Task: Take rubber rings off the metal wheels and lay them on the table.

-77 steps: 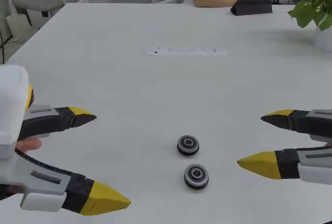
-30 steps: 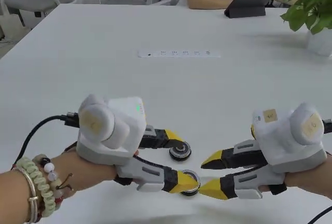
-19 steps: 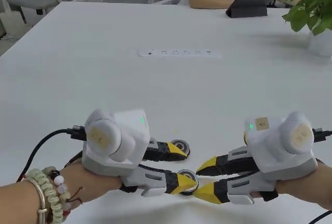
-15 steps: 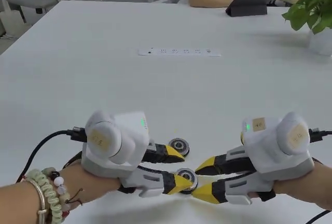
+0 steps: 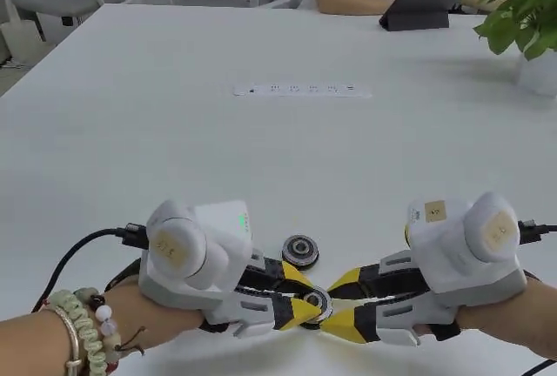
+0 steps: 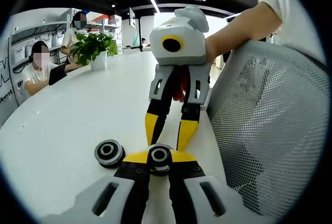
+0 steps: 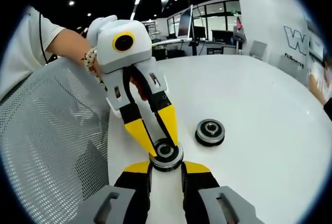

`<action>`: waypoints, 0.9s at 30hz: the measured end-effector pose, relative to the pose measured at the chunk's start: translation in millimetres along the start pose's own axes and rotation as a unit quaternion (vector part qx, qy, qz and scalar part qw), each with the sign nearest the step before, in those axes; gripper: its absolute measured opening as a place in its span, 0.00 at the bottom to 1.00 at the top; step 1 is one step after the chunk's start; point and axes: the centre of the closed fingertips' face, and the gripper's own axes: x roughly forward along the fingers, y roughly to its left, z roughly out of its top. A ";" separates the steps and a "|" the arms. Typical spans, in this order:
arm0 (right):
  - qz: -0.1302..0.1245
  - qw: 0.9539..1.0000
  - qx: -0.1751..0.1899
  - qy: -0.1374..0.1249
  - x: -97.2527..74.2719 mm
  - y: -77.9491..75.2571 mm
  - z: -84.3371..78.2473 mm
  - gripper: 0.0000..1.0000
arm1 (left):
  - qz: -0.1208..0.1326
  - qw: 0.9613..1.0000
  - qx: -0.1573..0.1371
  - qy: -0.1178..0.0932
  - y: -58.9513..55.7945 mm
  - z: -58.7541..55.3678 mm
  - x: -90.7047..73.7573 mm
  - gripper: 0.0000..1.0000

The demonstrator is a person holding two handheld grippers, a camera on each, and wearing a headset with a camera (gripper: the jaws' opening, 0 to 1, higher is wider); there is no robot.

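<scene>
wheels, two of them, lie flat on the white table [image 5: 174, 141]; the near wheel [image 5: 315, 300] sits at the near side of the table, between the two grippers; the far wheel [image 5: 300, 251] lies just beyond it, a little to the left and not touching it; the left gripper [image 5: 299, 294] comes in from the left, and its yellow-tipped jaws are narrowed onto the near wheel, one tip on each side of it; the right gripper [image 5: 332, 303] comes in from the right, its jaws also closed to the width of this wheel and pressing its rim, so the four tips meet around it; a dark outer ring [image 7: 199, 133] is on the far wheel, and the near wheel shows a dark ring too; a power strip [image 5: 300, 90] lies far back on the table.
</scene>
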 end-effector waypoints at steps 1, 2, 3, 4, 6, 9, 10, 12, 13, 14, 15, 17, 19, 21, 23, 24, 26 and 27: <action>0.000 1.000 -0.001 0.000 0.0 0.1 0.0 0.20 | 0.001 1.000 -0.003 0.000 1.0 0.1 -0.1 0.08; 0.000 1.000 -0.003 0.001 -0.1 0.1 0.3 0.19 | 0.002 1.000 -0.004 0.000 0.8 0.3 0.1 0.08; 0.000 1.000 -0.006 0.002 -0.2 0.2 0.4 0.19 | 0.002 1.000 -0.004 0.000 1.0 0.3 -0.1 0.08; -0.001 1.000 -0.007 0.002 -0.2 0.4 0.5 0.19 | 0.002 1.000 -0.004 0.000 0.7 0.4 -0.1 0.08; -0.001 1.000 -0.009 0.003 -0.3 0.5 0.5 0.19 | 0.003 1.000 -0.004 -0.001 1.0 0.2 -0.6 0.08; -0.001 1.000 -0.014 0.005 -0.1 0.9 0.6 0.18 | 0.003 1.000 -0.003 -0.001 1.2 -0.1 -1.6 0.08; -0.002 1.000 -0.015 0.006 -0.1 1.2 0.6 0.17 | 0.002 1.000 -0.002 0.000 1.0 -0.2 -1.9 0.08; -0.002 1.000 -0.017 0.009 0.3 1.4 0.5 0.15 | 0.003 1.000 -0.002 0.002 1.6 -1.5 -3.5 0.08; -0.003 1.000 -0.018 0.010 0.6 1.3 0.2 0.14 | 0.003 1.000 -0.001 0.003 1.8 -1.9 -4.4 0.08; -0.003 1.000 -0.019 0.012 0.8 1.4 -0.1 0.12 | 0.003 1.000 -0.001 0.004 2.0 -2.2 -5.3 0.08; -0.007 1.000 -0.024 0.019 0.9 0.3 -2.0 0.07 | 0.005 1.000 -0.001 0.005 3.2 -2.9 -6.8 0.08; -0.009 1.000 -0.020 0.018 1.2 -0.7 -1.3 0.00 | 0.005 1.000 -0.002 0.005 3.4 -3.9 -8.3 0.08; -0.010 1.000 -0.018 0.018 3.1 -0.3 -1.6 0.00 | 0.007 1.000 -0.002 0.004 3.3 -4.0 -8.6 0.08; -0.011 1.000 -0.020 0.019 2.8 -0.5 -1.1 0.00 | 0.008 1.000 -0.001 0.005 3.7 -4.1 -8.9 0.08; -0.014 0.999 -0.023 0.021 3.1 -0.4 -1.0 0.00 | 0.008 1.000 -0.003 0.004 4.0 -4.3 -9.2 0.08; -0.014 0.999 -0.024 0.022 3.1 -0.6 -1.1 0.00 | 0.008 1.000 -0.003 0.004 3.9 -4.3 -9.4 0.08; -0.016 0.999 -0.025 0.023 3.1 -0.5 -1.0 0.00 | 0.008 1.000 -0.003 0.002 4.1 -4.3 -9.5 0.08; -0.017 0.999 -0.025 0.024 3.2 -0.7 -1.0 0.00 | 0.008 1.000 -0.003 0.002 4.1 -4.5 -9.5 0.08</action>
